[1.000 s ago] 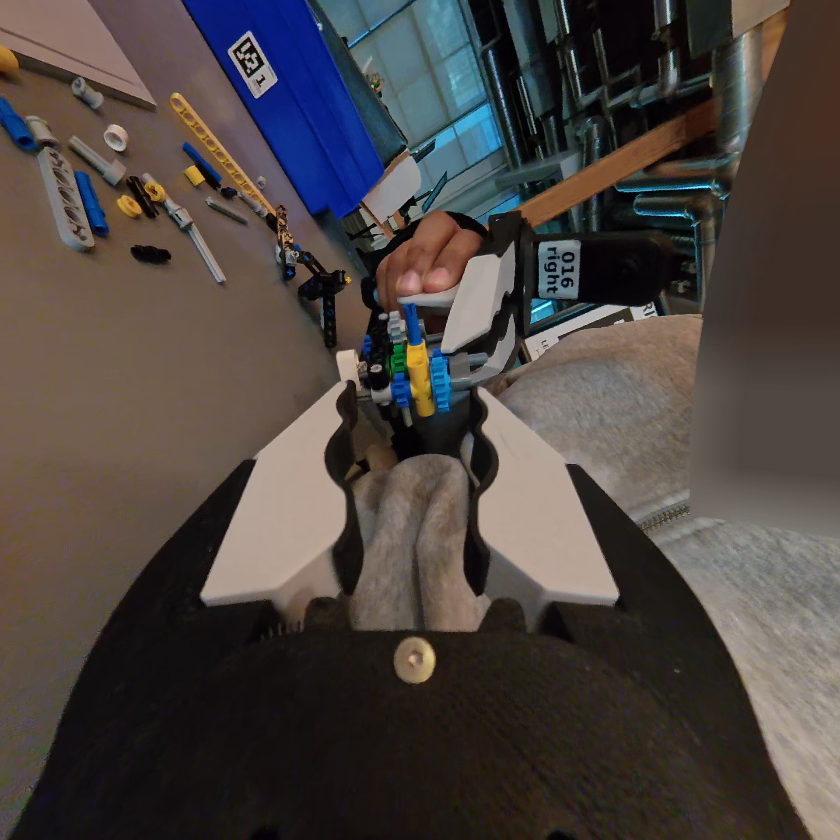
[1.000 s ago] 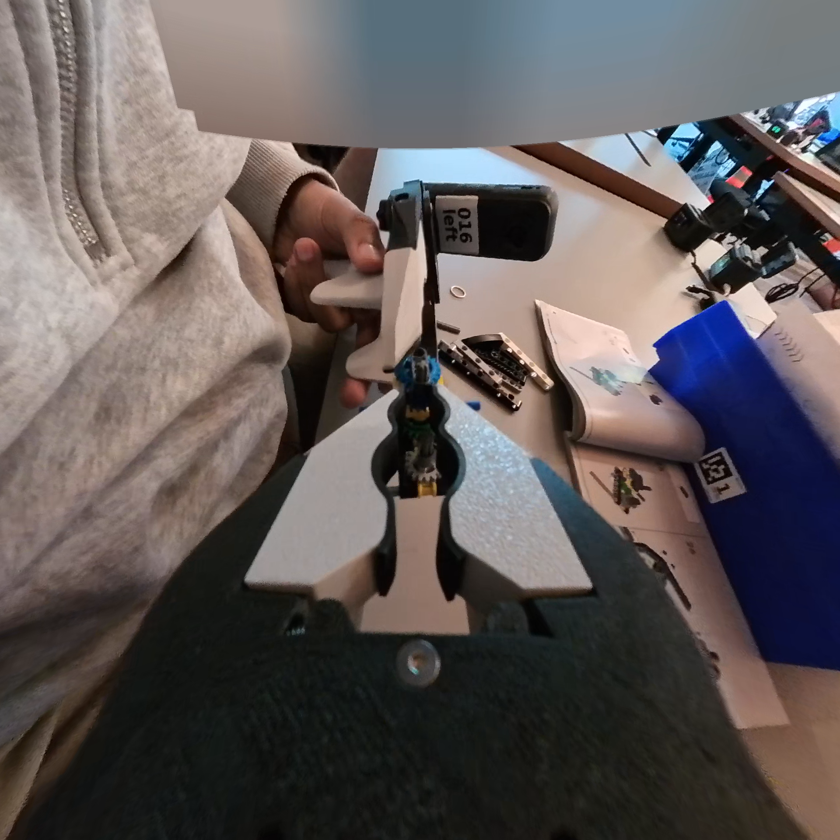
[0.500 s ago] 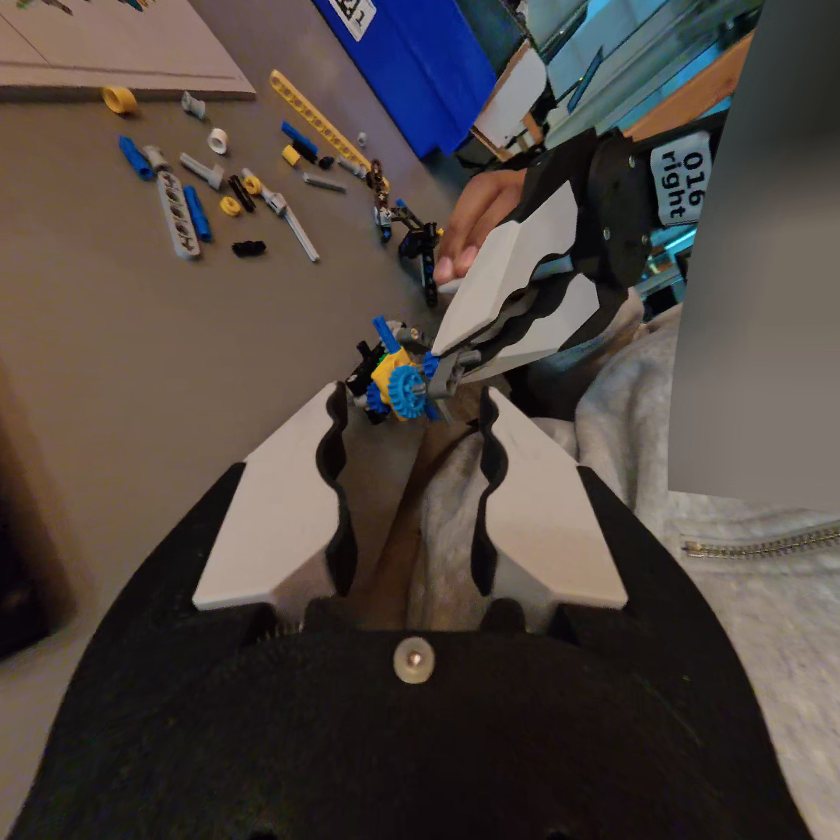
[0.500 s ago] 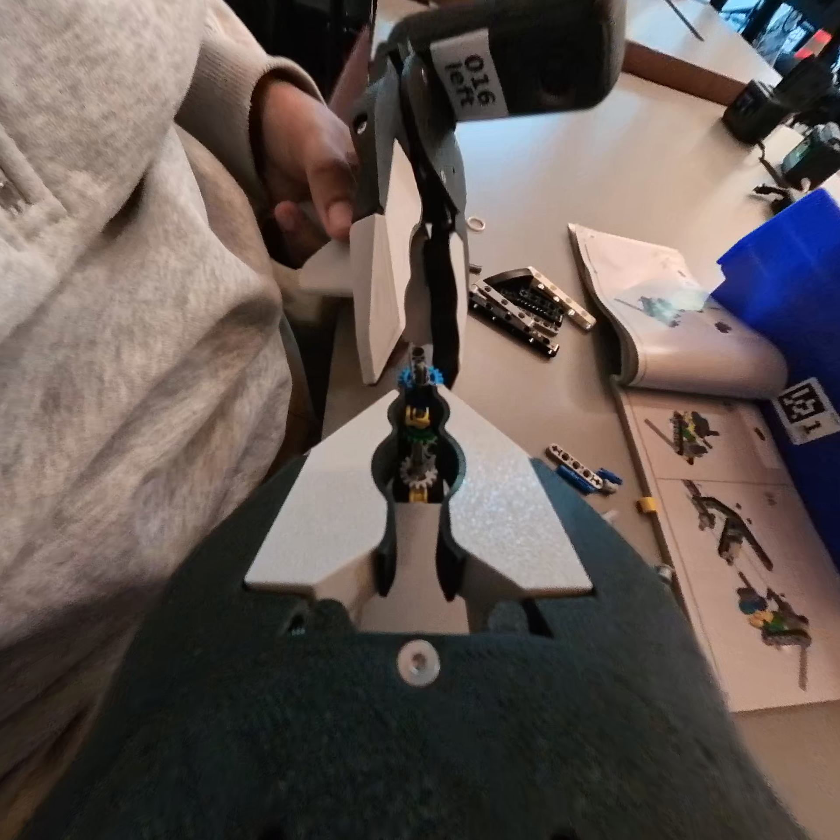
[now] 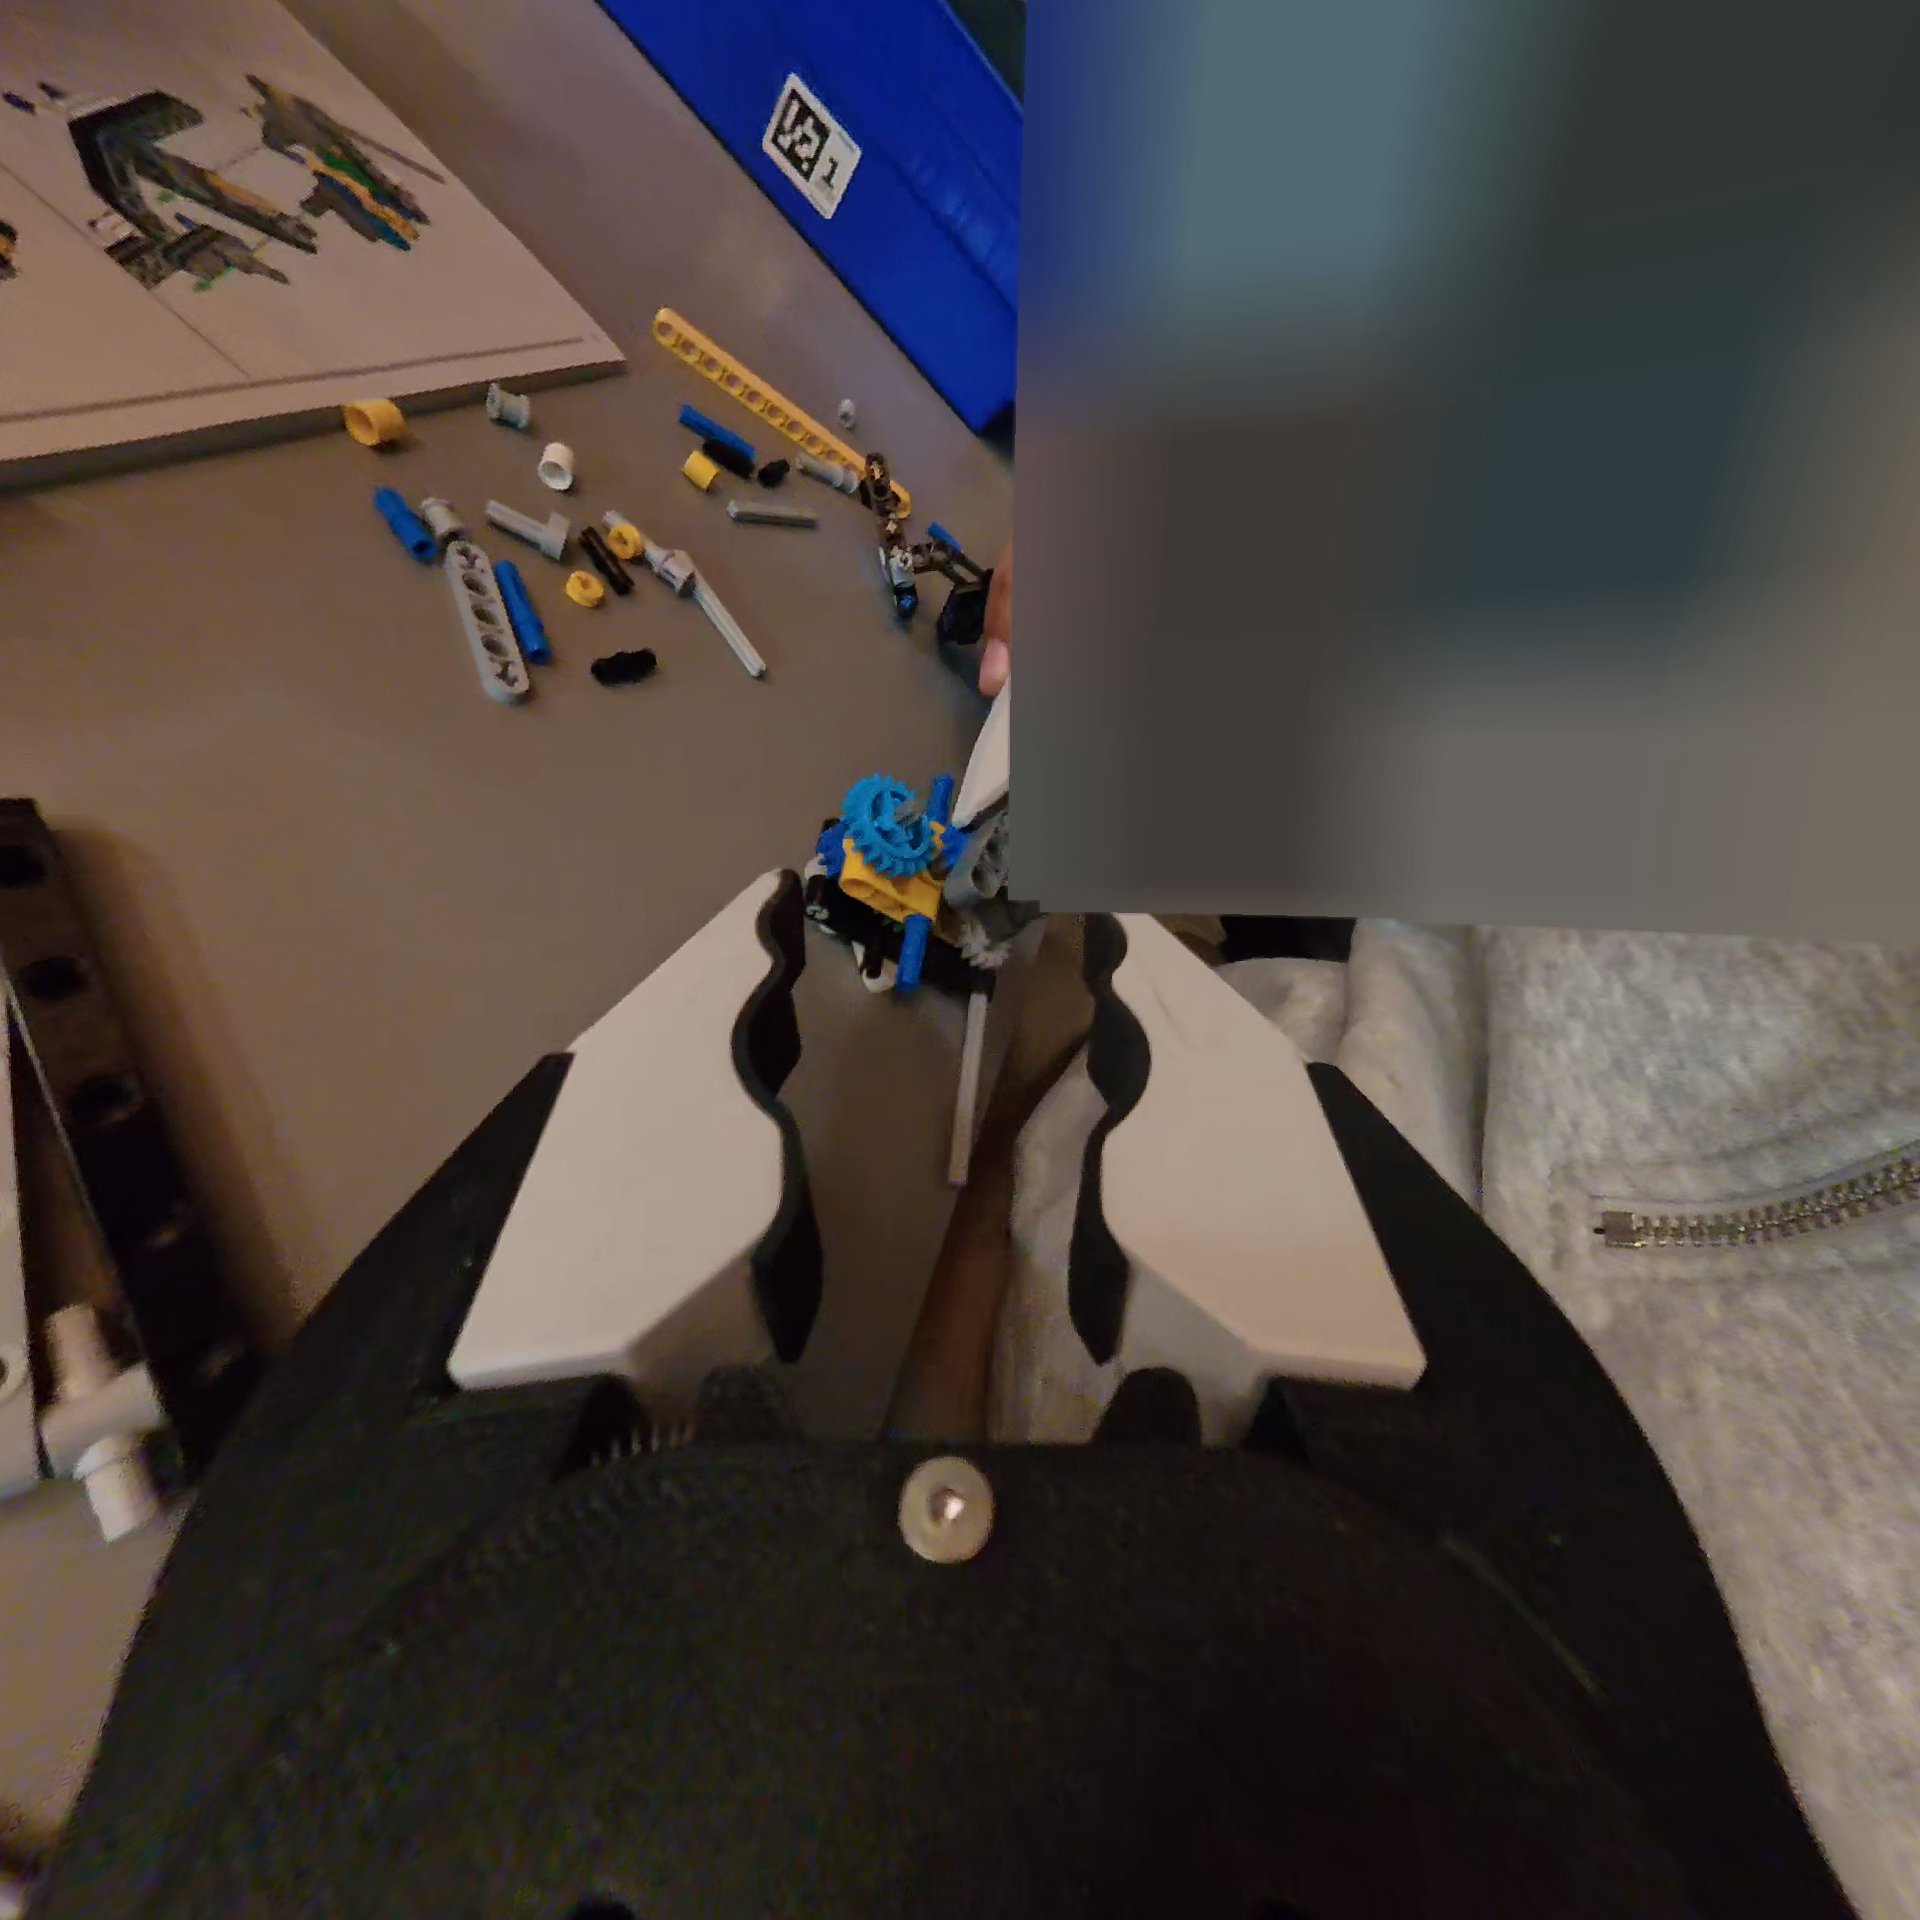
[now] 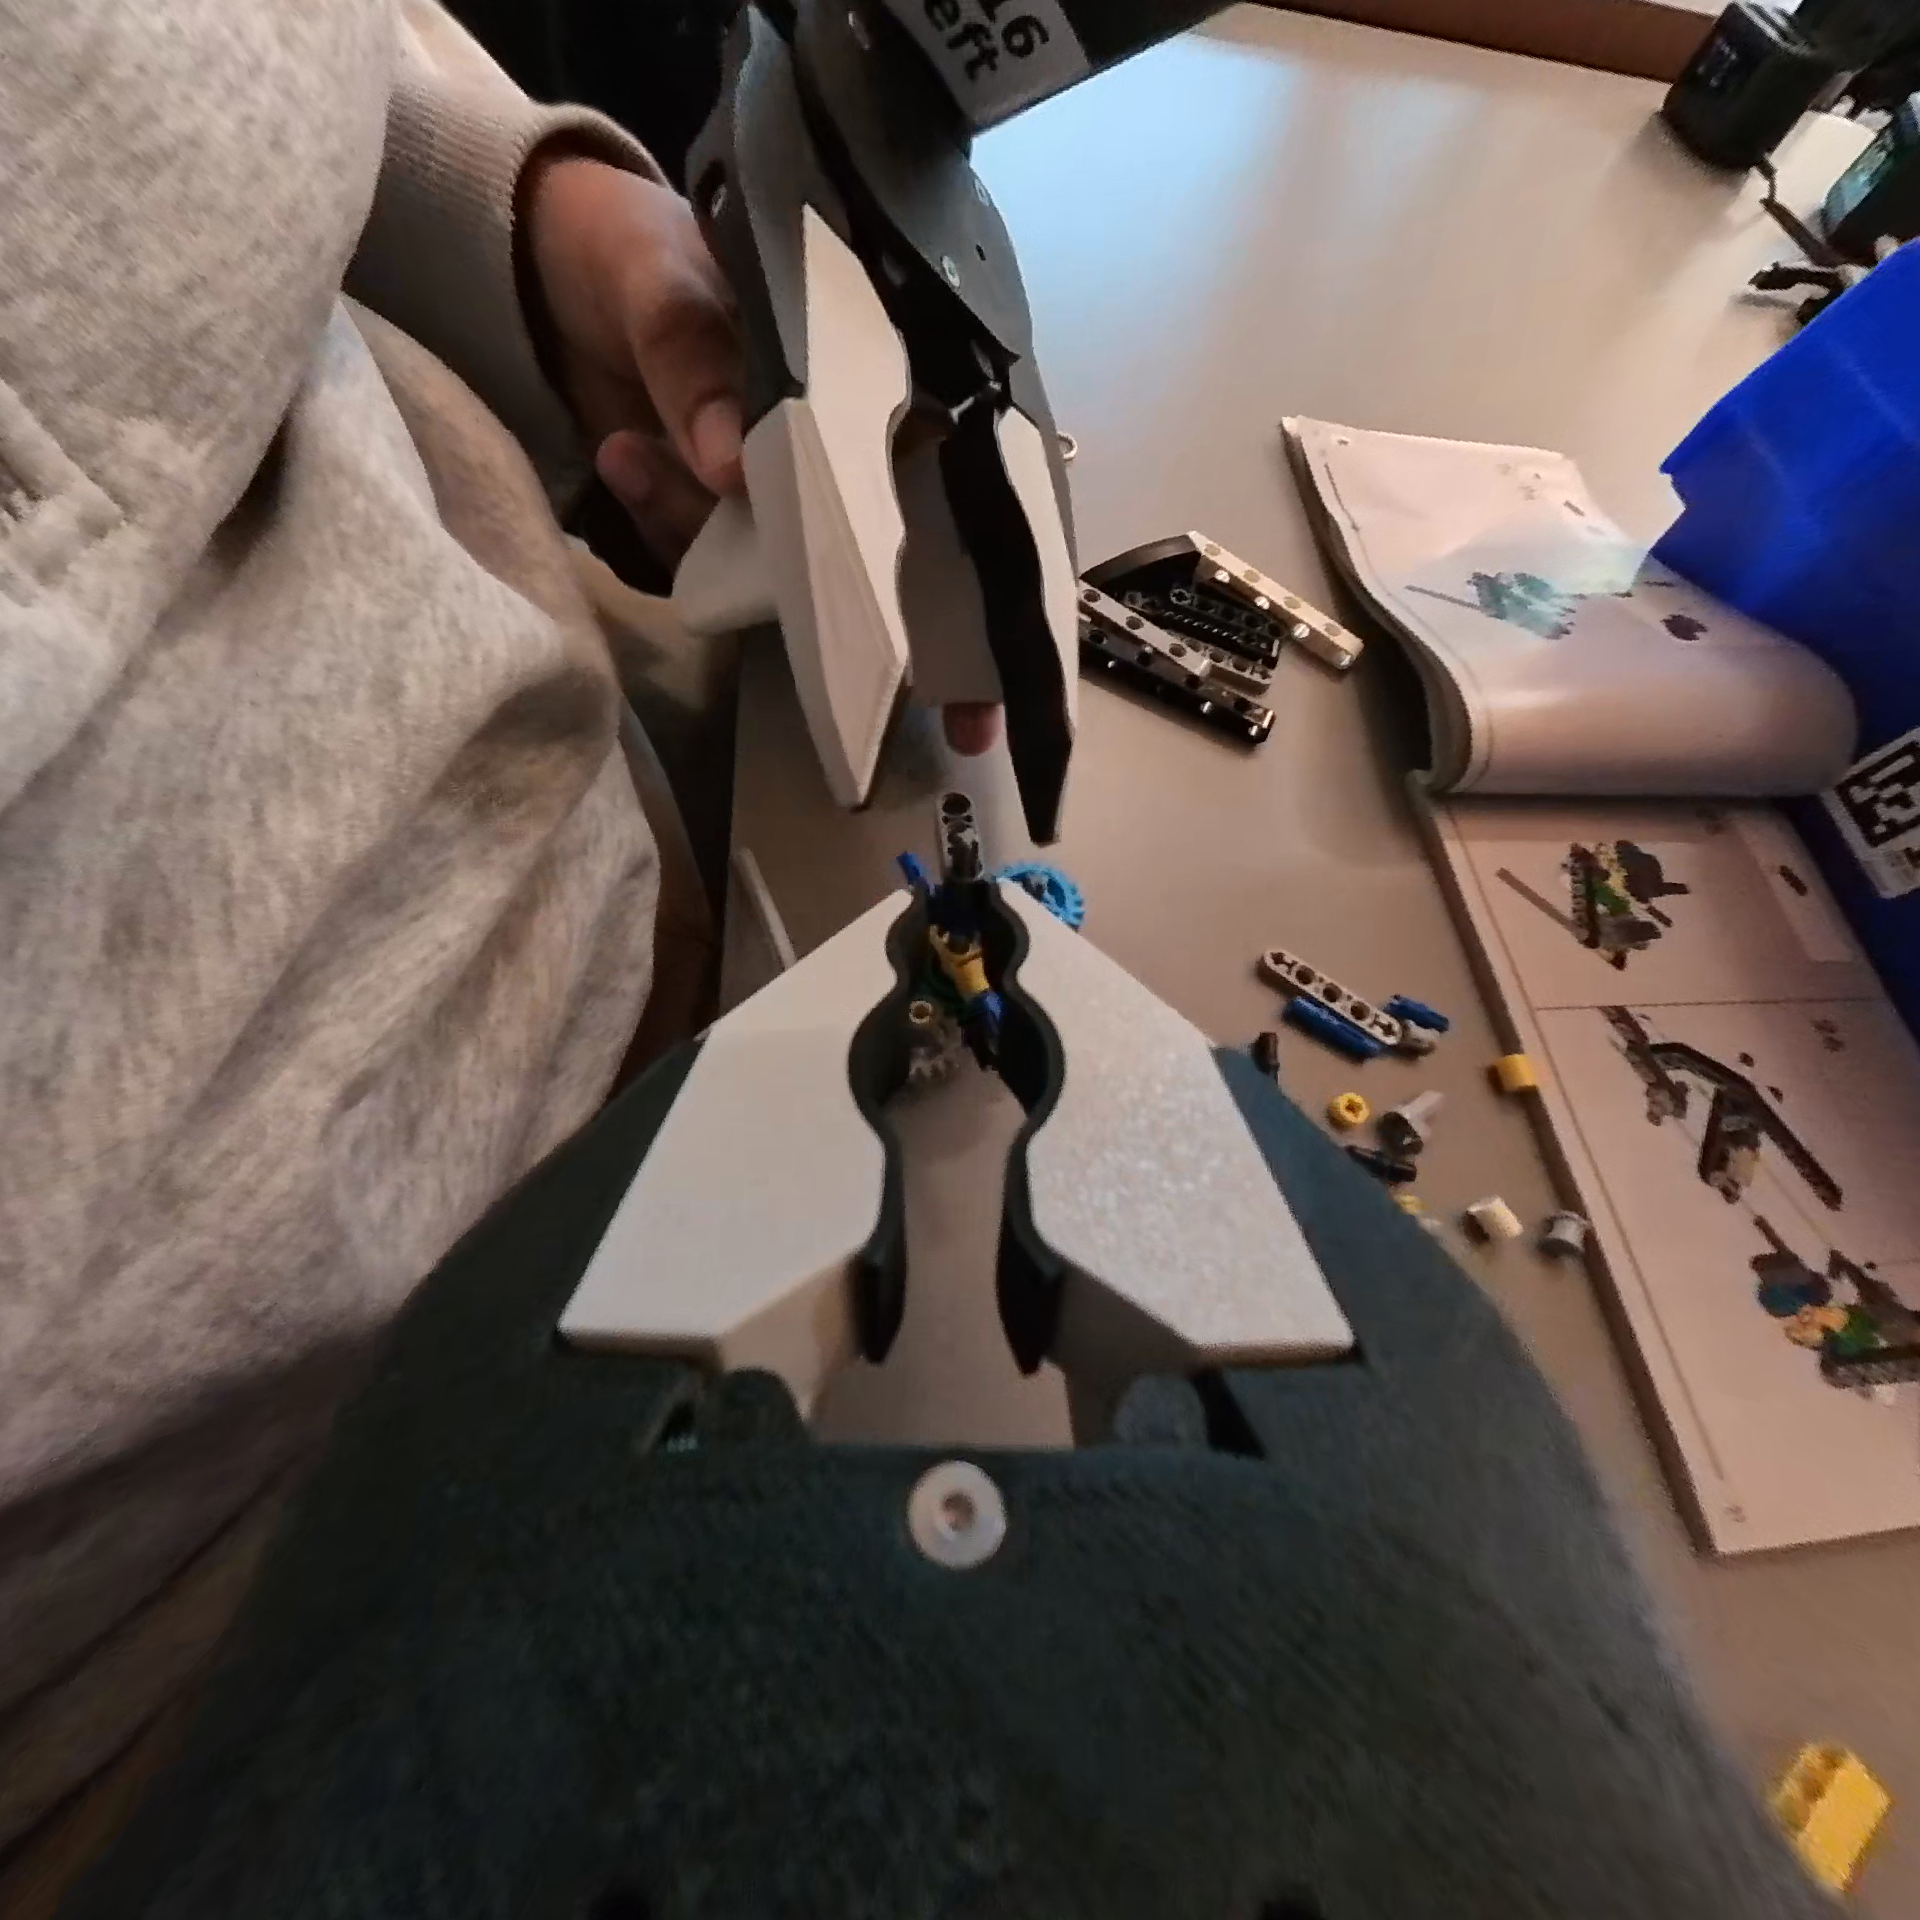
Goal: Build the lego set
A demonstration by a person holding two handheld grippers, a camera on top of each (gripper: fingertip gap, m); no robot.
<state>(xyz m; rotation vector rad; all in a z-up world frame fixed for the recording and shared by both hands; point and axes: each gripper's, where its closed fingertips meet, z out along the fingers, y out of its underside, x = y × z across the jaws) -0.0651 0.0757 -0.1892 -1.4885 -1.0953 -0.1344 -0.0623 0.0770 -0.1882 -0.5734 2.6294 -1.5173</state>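
Observation:
A small lego assembly [image 5: 891, 873] with a blue gear, a yellow block and a grey axle hangs just above the table edge. My right gripper [image 6: 956, 909] is shut on the assembly [image 6: 961, 971]; in the left wrist view only its white tip [image 5: 987, 790] shows beside a blur patch. My left gripper [image 5: 940, 925] is open and empty, its fingertips just short of the assembly. In the right wrist view the left gripper [image 6: 956, 758] hangs above and beyond the assembly, apart from it.
Several loose lego parts [image 5: 582, 571] lie on the grey table [image 5: 260, 831]. An instruction booklet [image 6: 1558, 623] lies open against a blue bin [image 6: 1818, 468]. A black and grey beam frame [image 6: 1195, 623] lies behind the left gripper. A grey sweatshirt [image 6: 260, 727] is close on the left. Less than 4 cm separates the two grippers' tips.
My left gripper has drawn back from around the assembly, which stays in my right gripper. Both grippers have tipped down toward the table and the assembly has turned.

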